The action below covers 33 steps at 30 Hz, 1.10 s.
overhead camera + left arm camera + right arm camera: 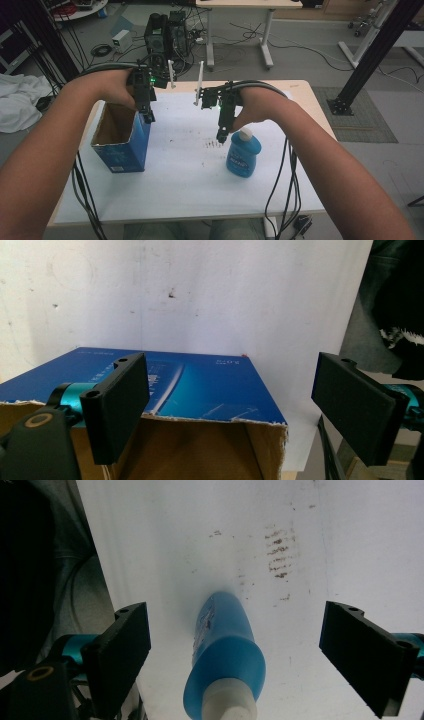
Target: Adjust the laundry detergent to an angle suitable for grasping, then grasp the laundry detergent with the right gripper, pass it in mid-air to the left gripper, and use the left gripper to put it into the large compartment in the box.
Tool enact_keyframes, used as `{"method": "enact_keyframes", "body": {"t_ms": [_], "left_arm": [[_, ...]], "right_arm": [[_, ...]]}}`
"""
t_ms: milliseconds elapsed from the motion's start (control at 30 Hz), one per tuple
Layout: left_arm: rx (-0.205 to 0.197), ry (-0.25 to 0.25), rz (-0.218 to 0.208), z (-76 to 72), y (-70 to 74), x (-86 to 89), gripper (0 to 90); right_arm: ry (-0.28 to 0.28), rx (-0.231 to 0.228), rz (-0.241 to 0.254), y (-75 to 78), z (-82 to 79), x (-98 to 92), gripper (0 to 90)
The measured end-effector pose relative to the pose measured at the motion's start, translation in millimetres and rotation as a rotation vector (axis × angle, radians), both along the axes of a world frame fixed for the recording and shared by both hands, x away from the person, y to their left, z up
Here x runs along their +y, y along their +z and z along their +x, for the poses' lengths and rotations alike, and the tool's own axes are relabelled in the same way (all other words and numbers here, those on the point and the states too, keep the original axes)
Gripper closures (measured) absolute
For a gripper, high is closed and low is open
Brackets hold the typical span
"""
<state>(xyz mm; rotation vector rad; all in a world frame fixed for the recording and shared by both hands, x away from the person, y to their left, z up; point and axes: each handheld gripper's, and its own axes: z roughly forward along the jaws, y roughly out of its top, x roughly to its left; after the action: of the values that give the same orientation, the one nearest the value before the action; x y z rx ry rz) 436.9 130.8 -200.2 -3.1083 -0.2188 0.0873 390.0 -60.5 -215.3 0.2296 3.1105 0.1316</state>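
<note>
A blue cardboard box [121, 144] with an open, torn top stands at the table's left. My left gripper [149, 118] hangs over its far right corner, jaws wide apart. In the left gripper view that gripper [230, 371] stands open above the box's blue side [200, 390], touching nothing. A blue bottle [243, 154] with a white cap stands upright right of the table's middle. My right gripper [221, 135] points down just left of the cap. Seen from the right gripper view, the bottle [225, 645] sits below that open gripper [235, 617], clear of both pads.
A white sheet [180, 175] with dark smudges covers the tabletop. Cables trail from both grippers over the near edge. On the floor beyond the table stand computer towers [167, 35], a second table and loose cables. A black frame post [370, 55] rises at the right.
</note>
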Motion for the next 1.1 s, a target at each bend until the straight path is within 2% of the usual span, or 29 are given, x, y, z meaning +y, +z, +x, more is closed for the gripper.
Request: {"method": "enact_keyframes", "body": {"t_ms": [67, 100, 167, 433, 467, 500, 567, 667, 900, 933, 967, 1000, 1100], "left_arm": [[-0.001, -0.008, 0.003, -0.5, 1.2, -0.9, 15.4], [-0.011, -0.006, -0.010, -1.5, 1.3, -0.9, 15.3], [0.000, -0.003, -0.001, -1.6, 0.9, -1.2, 15.3], [-0.011, -0.001, -0.004, -0.2, -0.5, -0.7, 15.4], [-0.008, 0.000, -0.005, -0.1, -0.2, -0.4, 15.4], [-0.009, 0.001, -0.007, -0.6, -0.1, -0.2, 15.3], [-0.008, 0.006, -0.014, -1.1, -0.2, 0.1, 15.3], [-0.004, -0.004, 0.000, -1.3, -0.4, 0.3, 15.4], [0.003, -0.004, -0.013, -1.5, -0.2, 3.4, 15.4], [-0.009, -0.006, -0.015, -1.1, -0.2, 3.7, 15.4], [0.002, 0.002, -0.012, -0.9, -1.0, 4.0, 15.4], [0.000, -0.006, -0.002, -0.5, -1.2, 4.1, 15.4], [-0.003, 0.002, -0.009, -1.7, -1.2, 3.7, 15.4]], "right_arm": [[-0.001, 0.001, 0.001, 0.9, -1.0, -0.9, 12.0], [-0.008, 0.007, 0.004, 1.3, -1.3, -1.0, 12.0], [-0.011, 0.006, 0.003, 1.7, -1.8, -1.6, 12.0], [-0.005, 0.006, -0.002, 3.2, -2.0, -1.0, 12.0], [0.035, -0.007, -0.015, 3.8, 0.7, -1.7, 12.0], [0.045, -0.009, -0.016, 4.2, 1.0, -1.6, 12.0], [0.037, -0.011, -0.013, 4.0, -0.4, -0.8, 12.0], [0.040, -0.008, -0.015, 3.1, 0.3, -1.0, 12.0], [0.028, -0.011, -0.008, 4.8, 1.1, -3.1, 12.0], [0.030, -0.008, -0.005, 4.7, 1.5, -3.9, 12.0], [0.022, -0.012, -0.004, 4.9, 1.7, -4.6, 12.0], [-0.010, -0.004, 0.008, 4.8, 0.1, -4.5, 12.0], [-0.014, -0.014, 0.018, 4.9, -1.0, -7.3, 12.0]]}}
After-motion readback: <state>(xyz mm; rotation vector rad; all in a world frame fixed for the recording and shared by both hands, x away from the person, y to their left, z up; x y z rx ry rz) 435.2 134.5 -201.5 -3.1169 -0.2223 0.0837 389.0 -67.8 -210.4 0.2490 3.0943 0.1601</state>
